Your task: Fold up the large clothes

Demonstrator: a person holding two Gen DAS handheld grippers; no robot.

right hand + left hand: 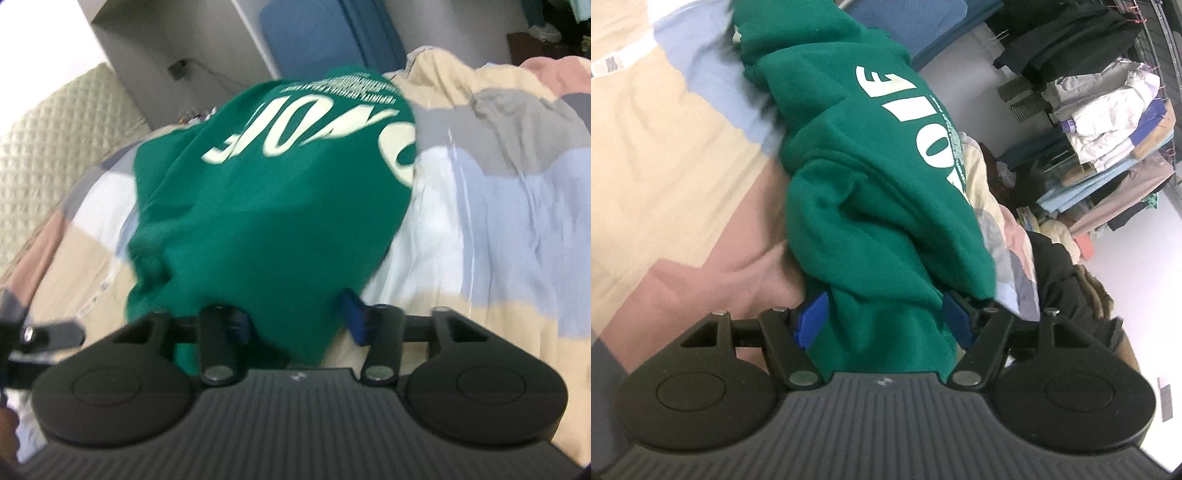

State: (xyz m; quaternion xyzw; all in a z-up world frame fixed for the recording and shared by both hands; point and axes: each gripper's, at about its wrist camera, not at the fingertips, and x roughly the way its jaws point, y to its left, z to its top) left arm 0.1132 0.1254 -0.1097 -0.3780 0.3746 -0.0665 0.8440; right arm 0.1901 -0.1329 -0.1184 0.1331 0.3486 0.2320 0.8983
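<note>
Two grippers work one green sweatshirt (pixel 864 192), which lies bunched on a patchwork quilt (pixel 665 140) in beige, pink and pale blue. In the left wrist view, the left gripper (pixel 882 321) stands spread wide, a blue pad on either side of a thick roll of green cloth; the fabric fills the gap and brushes both pads, but whether they actually press on it cannot be told. White lettering runs along the garment's upper side, and beyond the bed edge a rack of hanging clothes (pixel 1108 122) and a loose heap of other garments sit well apart from the work. In the right wrist view, blurred by motion, the right gripper (pixel 295 317) has its jaws narrower, the sweatshirt's near hem (pixel 258 295) lying between them; the right pad shows clear of the cloth against the quilt, so a firm pinch cannot be confirmed here either. The left gripper's black linkage pokes in at the far left edge. The step in hand looks like taking hold of the near edge with both tools before carrying it over into a fold. To do it well, each gripper should close on one clean layer group rather than a thick wad, the two grips should sit level with each other along the same hem, and the cloth should be drawn taut between them before lifting, so the fold lands flat with the lettering side smooth and not creased.
</note>
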